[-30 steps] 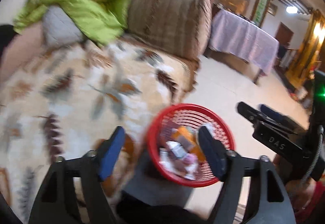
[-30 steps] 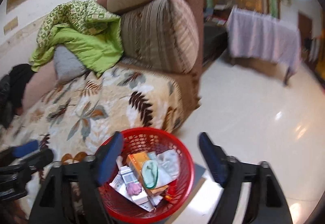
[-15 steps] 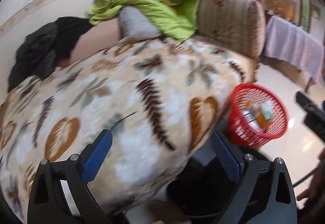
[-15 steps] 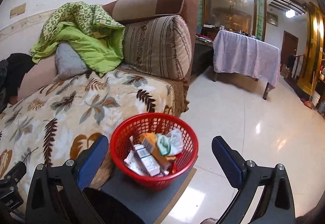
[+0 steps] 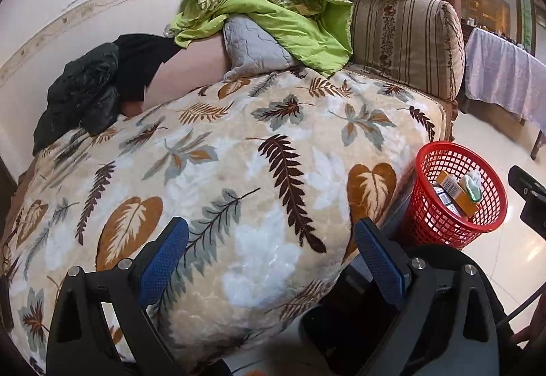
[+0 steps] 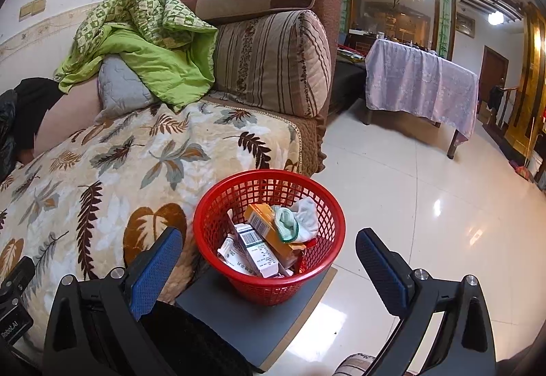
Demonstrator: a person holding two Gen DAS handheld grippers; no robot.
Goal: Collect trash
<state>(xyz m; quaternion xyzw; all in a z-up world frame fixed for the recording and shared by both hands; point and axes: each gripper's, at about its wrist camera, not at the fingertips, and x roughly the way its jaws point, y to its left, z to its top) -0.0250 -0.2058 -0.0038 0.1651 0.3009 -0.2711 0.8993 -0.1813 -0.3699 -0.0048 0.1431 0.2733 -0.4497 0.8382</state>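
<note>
Beside the sofa, only the right view shows the basket's (image 6: 269, 205) boxes clearly; both grippers' fingers (image 5: 163, 260) (image 6: 153, 273) gape empty.

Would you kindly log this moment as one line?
left gripper: open, empty | right gripper: open, empty | red basket: holds boxes, wrappers | sofa blanket: no trash seen

both grippers (image 5: 269, 260) (image 6: 268, 268) wide, empty
</note>
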